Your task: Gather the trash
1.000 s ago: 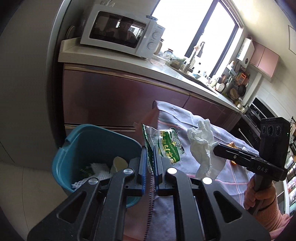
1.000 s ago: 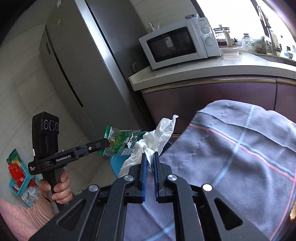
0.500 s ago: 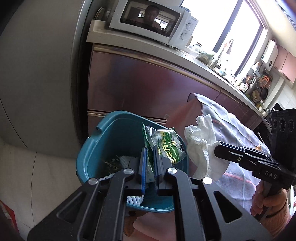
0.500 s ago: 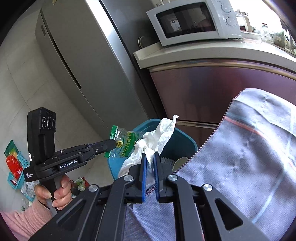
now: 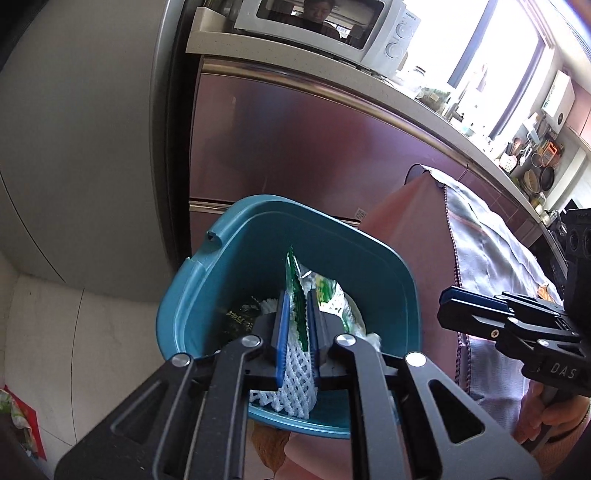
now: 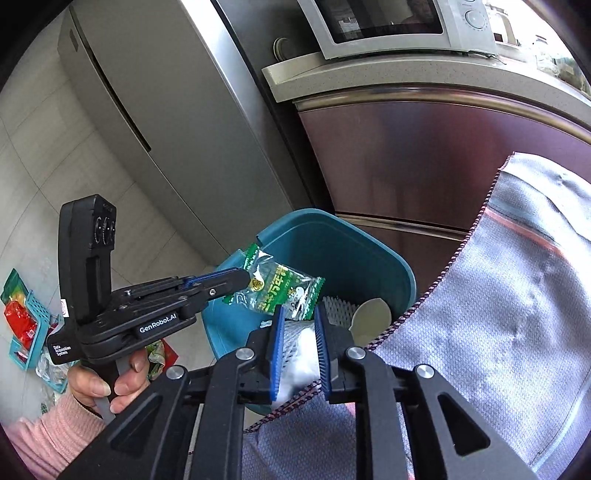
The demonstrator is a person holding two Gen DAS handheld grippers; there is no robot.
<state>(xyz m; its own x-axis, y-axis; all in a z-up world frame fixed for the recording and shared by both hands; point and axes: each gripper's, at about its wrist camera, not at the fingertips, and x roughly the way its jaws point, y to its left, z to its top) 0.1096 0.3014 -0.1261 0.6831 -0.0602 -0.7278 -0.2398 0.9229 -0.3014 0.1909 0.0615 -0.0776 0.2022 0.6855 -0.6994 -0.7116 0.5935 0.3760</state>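
A teal trash bin (image 5: 236,258) (image 6: 354,251) stands on the floor beside the table, with white foam netting (image 5: 291,384) and other trash inside. My left gripper (image 5: 297,299) (image 6: 236,277) hangs over the bin; its jaws have parted a little and the green snack wrapper (image 5: 295,291) (image 6: 277,291) still sits between the pads. My right gripper (image 6: 299,321) (image 5: 448,308) is open over the bin's rim. The white tissue (image 6: 303,350) lies below it in the bin.
A grey checked tablecloth (image 6: 498,314) (image 5: 476,236) hangs over the table at the right. A fridge (image 6: 166,110), brown cabinets (image 5: 314,147) and a microwave (image 5: 325,26) stand behind. Teal baskets with packets (image 6: 26,325) lie on the floor at left.
Both grippers moved over the bin. My right gripper opened and the white tissue dropped into the bin. My left jaws have loosened around the green wrapper.
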